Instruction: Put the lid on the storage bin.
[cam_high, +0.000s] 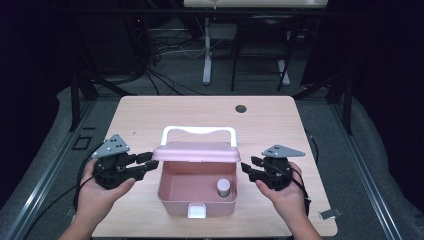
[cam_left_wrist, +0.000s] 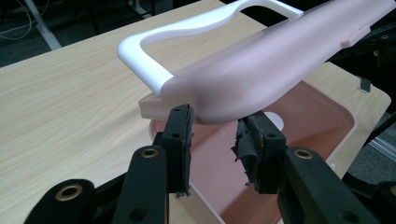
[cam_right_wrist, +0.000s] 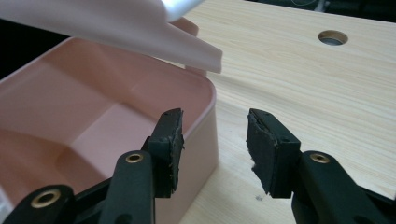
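Overhead, a small jar (cam_high: 223, 187) sits inside the pink box (cam_high: 172, 192); both grippers' fingers apart.

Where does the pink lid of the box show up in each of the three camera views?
High view: the pink lid stands raised at picture centre, over the back edge of the pink box.
Left gripper view: it sweeps from centre to upper right, above the jaws.
Right gripper view: its underside hangs across the top left.
Shared landmark: the white handle.
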